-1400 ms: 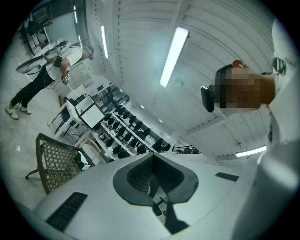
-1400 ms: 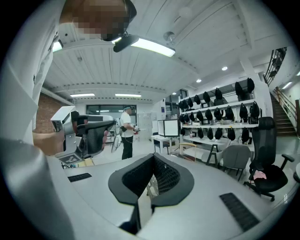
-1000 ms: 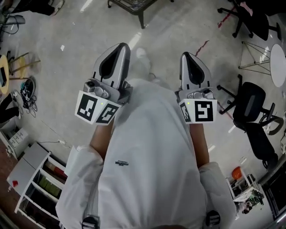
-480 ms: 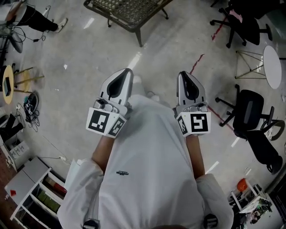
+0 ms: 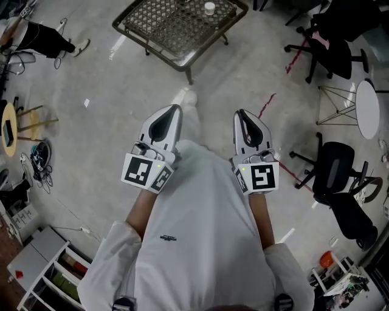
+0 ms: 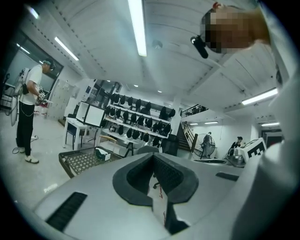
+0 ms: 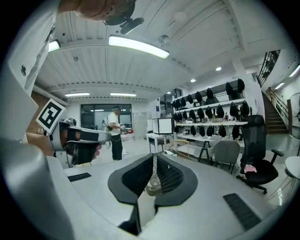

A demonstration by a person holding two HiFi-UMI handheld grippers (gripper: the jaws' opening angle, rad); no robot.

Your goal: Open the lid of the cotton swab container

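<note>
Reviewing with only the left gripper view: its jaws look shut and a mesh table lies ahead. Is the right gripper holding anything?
Observer: No; the right gripper has its jaws together, empty.
Operator: Is a container on that table?
Observer: The head view shows a small white-topped container on the mesh table, too small to identify.
Operator: Have the grippers reached it?
Observer: No; the left gripper and the right one hover over the floor, short of the table.

Grey left claw (image 5: 175, 108) and right claw (image 5: 239, 113) bear black-and-white marker cubes (image 5: 146, 172); white shirt (image 5: 206, 231).
</note>
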